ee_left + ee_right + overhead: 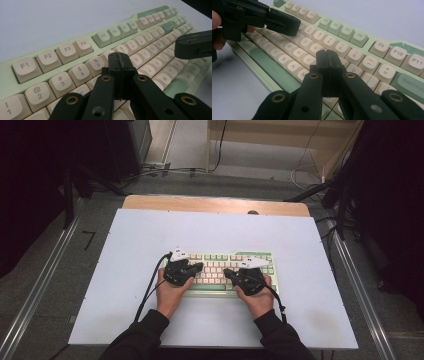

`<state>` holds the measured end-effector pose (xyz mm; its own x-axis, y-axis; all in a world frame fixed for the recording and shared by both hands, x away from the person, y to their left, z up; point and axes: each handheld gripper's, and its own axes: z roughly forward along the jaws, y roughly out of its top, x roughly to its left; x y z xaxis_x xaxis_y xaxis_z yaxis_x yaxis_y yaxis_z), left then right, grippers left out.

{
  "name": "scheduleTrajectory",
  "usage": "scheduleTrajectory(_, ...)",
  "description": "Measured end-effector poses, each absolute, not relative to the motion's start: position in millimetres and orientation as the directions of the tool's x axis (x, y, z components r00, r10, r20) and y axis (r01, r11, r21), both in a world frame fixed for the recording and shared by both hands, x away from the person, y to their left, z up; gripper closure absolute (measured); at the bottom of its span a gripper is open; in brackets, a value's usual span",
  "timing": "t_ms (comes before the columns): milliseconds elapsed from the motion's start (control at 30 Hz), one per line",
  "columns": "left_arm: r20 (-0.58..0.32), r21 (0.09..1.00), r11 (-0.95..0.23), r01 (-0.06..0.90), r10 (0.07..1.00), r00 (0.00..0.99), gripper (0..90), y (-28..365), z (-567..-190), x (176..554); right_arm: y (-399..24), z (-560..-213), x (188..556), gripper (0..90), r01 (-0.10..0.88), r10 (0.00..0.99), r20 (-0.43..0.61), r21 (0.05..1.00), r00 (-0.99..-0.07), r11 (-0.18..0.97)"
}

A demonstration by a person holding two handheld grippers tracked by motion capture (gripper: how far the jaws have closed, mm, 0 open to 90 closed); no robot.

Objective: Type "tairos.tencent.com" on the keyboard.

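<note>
Keyboard [220,272] sits near-centre on the white tabletop [125,270], long axis running left-right, parallel to the near edge. Cream keys, green frame and function-row accents.

Left gripper [196,266] hangs over the left half, tips angled in toward the middle; right gripper [229,273] mirrors it over the right half. Each hand is nearer its own half, so keys left of centre go to the left one, keys right of centre to the right.

Fingers on both are pressed fully together, nothing between them, which makes each a single blunt poking tip. In the left gripper view the left fingers [117,62] point at the number row around the 6/7 keys; in the right gripper view the right fingers [328,60] sit over the J/K/I area. Whether either tip actually touches a keycap is hard to tell from these angles; probably just above.

Keys lie straight below and slightly ahead of the tips, so the next move looks like a short downward press rather than a reach. Risk: blunt tip catching two neighbouring keys.
</note>
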<state>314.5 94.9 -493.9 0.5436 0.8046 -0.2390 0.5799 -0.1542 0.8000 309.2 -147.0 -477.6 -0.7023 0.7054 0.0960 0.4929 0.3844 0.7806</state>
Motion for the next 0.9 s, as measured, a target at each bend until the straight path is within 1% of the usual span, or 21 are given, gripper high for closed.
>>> scheduleTrajectory(500, -0.239, 0.794, -0.161, 0.586, 0.804, 0.545, 90.0, 93.6, -495.6, 316.0, -147.3, -477.6, 309.3, 87.8, 0.495, 0.707, 0.099, 0.780, -0.701, 0.382)
scheduleTrajectory(733, -0.214, 0.786, -0.187, 0.590, 0.812, 0.543, 90.0, 90.4, -496.7, 315.4, -147.1, -477.5, 309.0, 87.8, 0.493, 0.706, 0.096, 0.781, -0.701, 0.384)
scheduleTrajectory(900, -0.225, 0.797, -0.170, 0.580, 0.807, 0.546, 90.0, 91.4, -494.5, 314.3, -147.1, -477.6, 309.0, 87.8, 0.493, 0.706, 0.096, 0.780, -0.702, 0.384)
